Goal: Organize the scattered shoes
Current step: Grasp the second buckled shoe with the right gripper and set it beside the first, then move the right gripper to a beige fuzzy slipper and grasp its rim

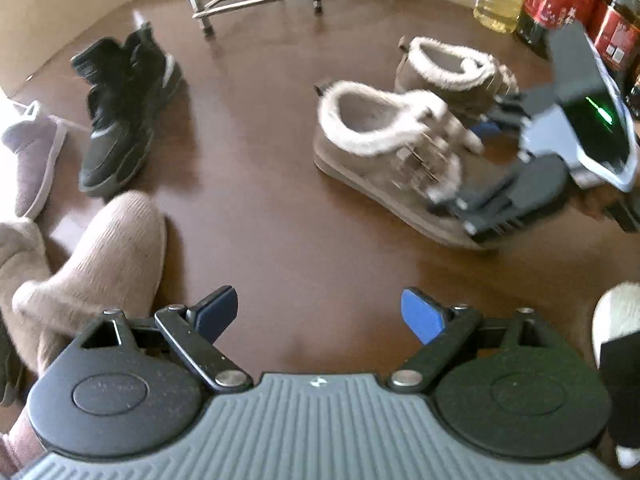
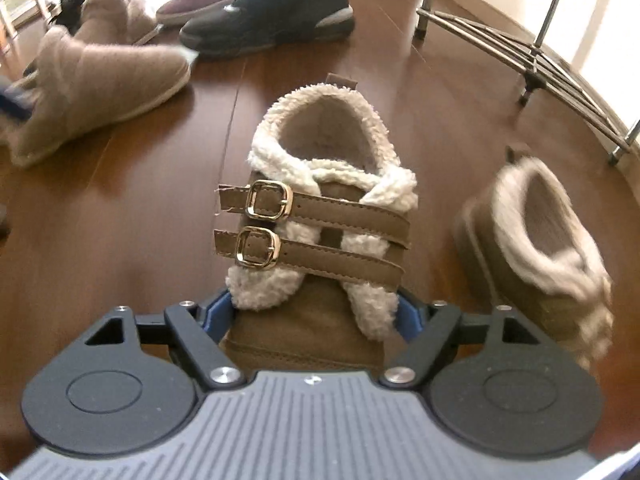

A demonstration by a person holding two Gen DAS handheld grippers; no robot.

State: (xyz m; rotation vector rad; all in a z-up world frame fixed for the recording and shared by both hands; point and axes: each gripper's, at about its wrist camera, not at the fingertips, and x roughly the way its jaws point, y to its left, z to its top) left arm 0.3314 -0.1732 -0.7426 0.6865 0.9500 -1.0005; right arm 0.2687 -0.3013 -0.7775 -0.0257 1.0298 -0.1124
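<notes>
Right gripper (image 2: 316, 316) around the toe of a buckled fleece-lined shoe (image 2: 320, 216)

Its blue pads stand at both sides of the toe; whether they press, I cannot tell. The matching shoe (image 2: 536, 248) lies just to the right, apart. Ahead left are a tan boot (image 2: 100, 92) and a black sneaker (image 2: 272, 12). The left gripper (image 1: 320, 316) is spread wide over bare floor (image 1: 280, 220).

No text reads clearly anywhere. The dark bottles (image 1: 560, 0) at the far right carry red labels (image 1: 612, 36) with pale printing — too blurred and small to make out. A small pale mark (image 1: 316, 381) sits on the left gripper's grey body — illegible.
</notes>
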